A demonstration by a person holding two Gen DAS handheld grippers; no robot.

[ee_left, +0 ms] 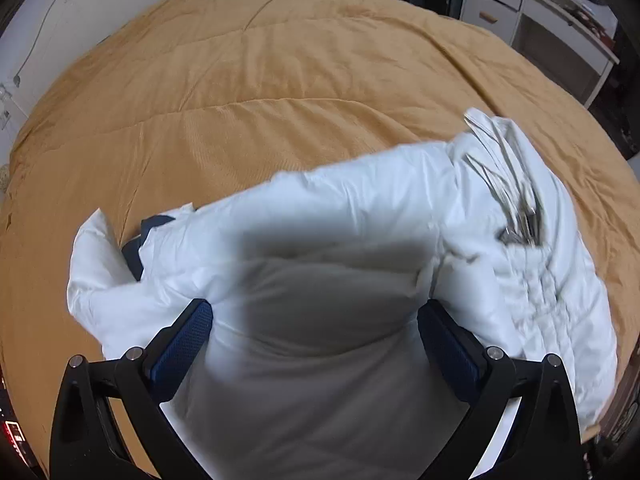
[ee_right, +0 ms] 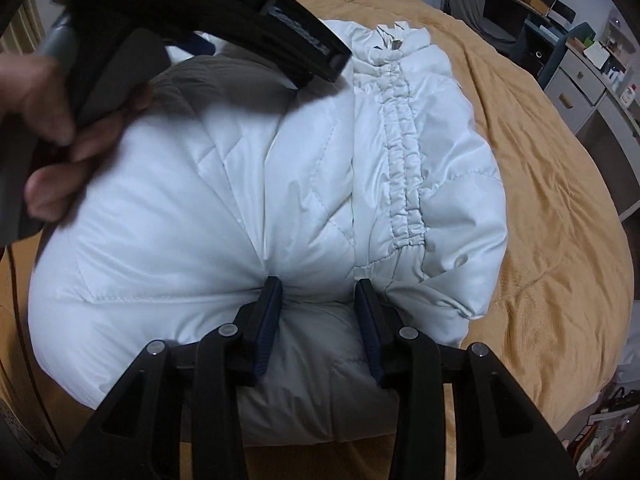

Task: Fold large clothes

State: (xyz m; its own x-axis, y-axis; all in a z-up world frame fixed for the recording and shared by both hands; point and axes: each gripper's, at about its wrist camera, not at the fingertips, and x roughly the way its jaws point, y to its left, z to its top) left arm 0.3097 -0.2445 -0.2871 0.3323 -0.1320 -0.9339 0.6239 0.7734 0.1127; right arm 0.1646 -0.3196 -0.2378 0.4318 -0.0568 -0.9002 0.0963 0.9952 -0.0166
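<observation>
So from the right wrist cam, closest thing was my right gripper (ee_right: pixel 319 298), angled steeply down with its blue pads (ee_right: pixel 269 320) pinching a puffy bulge of the white down jacket (ee_right: pixel 224 208). You could see the fabric gathering into creases right where the pads dug in, so it had a hold. The jacket was sitting bunched up on the mustard-yellow bedspread (ee_right: pixel 552 208), with its ruched zipper strip (ee_right: pixel 404 168) running up the middle toward the collar.

Past that, upper left of the same view, the left gripper (ee_right: pixel 256 20) hung over the far part of the jacket, with the person's hand (ee_right: pixel 60 128) wrapped round its handle.

From the left wrist cam, the left gripper (ee_left: pixel 315 334) had its jaws spread wide, with a blurry shaded hump of jacket (ee_left: pixel 360 216) between them. Couldn't tell if the pads were actually pressing it. A bit of dark blue lining (ee_left: pixel 134 256) peeked out on the left. Way back, past the bedspread (ee_left: pixel 240 80), there was a white desk with drawers (ee_left: pixel 496 0).
</observation>
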